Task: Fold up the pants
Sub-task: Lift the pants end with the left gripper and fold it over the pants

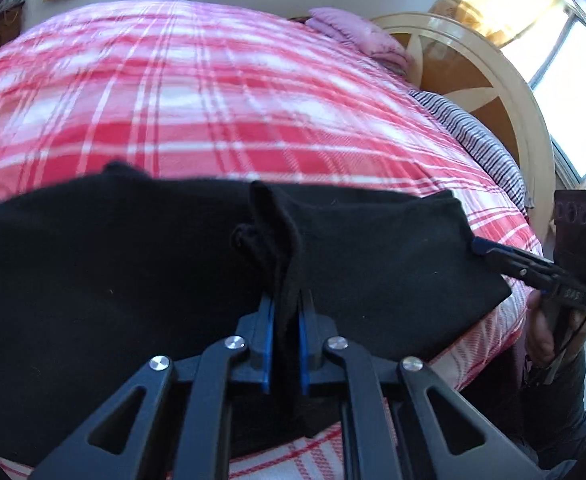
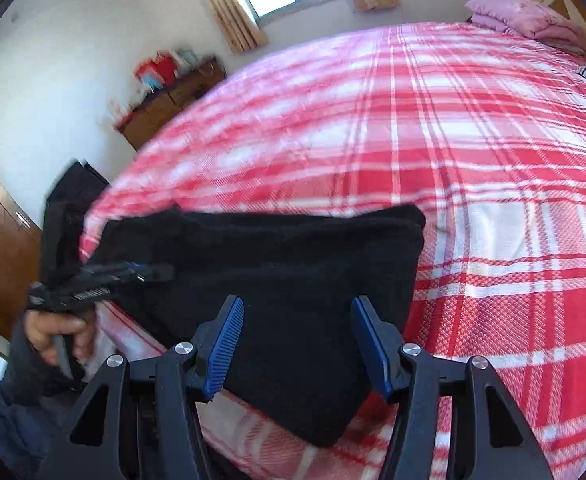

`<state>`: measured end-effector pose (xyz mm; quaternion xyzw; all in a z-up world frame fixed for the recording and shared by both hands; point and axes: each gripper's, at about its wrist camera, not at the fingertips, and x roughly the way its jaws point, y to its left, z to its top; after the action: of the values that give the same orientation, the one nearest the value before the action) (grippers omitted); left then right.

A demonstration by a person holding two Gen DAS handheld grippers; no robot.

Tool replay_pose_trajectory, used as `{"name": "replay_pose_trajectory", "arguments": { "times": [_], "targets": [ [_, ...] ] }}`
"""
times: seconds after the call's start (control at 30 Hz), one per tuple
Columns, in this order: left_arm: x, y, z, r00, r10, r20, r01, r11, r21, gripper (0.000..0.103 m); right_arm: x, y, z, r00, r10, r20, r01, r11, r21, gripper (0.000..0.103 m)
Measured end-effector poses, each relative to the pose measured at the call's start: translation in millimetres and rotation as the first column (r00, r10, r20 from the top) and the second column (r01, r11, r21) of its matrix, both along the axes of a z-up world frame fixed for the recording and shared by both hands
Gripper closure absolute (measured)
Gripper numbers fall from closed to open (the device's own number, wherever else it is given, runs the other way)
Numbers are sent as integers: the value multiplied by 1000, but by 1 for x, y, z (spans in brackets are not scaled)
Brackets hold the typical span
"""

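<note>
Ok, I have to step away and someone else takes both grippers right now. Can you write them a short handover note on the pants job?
Left gripper: shut on a pinched ridge of the black fabric pants, near the front edge of the bed.
Right gripper: open, holding nothing, its blue pads either side of the pants' near right part, not pressing.
Pants: a dark, bunched rectangle at the near edge of the red and white plaid bedspread; at least partly folded, how many folds I cannot tell.
Left to do: probably grip with the right, finish the fold, smooth the ridge flat.
</note>
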<state>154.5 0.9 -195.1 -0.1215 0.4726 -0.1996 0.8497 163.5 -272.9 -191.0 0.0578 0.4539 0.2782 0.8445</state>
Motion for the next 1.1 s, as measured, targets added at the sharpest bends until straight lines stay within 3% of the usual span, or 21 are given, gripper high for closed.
{"name": "replay_pose_trajectory", "arguments": {
  "times": [0.13,0.27,0.33,0.4,0.47,0.5,0.57,0.7,0.77,0.9,1.1],
  "targets": [
    [-1,2,2,1000,8,29,-8,1000,-8,91,3,1,-5,1000,11,-15,-11,1000,-19,45],
    [0,4,4,999,16,50,-15,1000,-21,91,-18,-10,25,997,68,26,-69,997,46,45],
    [1,4,4,999,16,47,-14,999,-29,91,-38,-11,38,993,91,74,-92,996,17,45],
    [2,4,3,999,16,43,-14,1000,-27,91,-58,-6,43,986,77,147,-60,992,-114,45],
    [2,4,1,999,15,41,-14,1000,-27,91,-76,9,31,973,56,225,29,934,-356,45],
    [3,4,0,999,17,38,-16,999,-29,91,-82,17,20,966,60,252,66,884,-462,45],
    [3,6,-1,999,18,34,-17,999,-37,91,-85,28,3,965,63,256,85,844,-530,45],
    [4,6,-2,999,16,34,-14,999,-39,91,-74,35,-9,967,1,255,125,870,-477,45],
    [4,7,-2,999,17,32,-16,999,-43,91,-69,36,-13,961,-34,274,169,857,-487,45],
    [5,11,-5,999,27,25,-25,998,-60,89,-59,3,-9,955,-197,223,275,868,-413,39],
    [2,12,-5,999,27,21,-25,998,-57,89,-69,-1,-7,956,-197,216,273,866,-419,39]
  ]
}}
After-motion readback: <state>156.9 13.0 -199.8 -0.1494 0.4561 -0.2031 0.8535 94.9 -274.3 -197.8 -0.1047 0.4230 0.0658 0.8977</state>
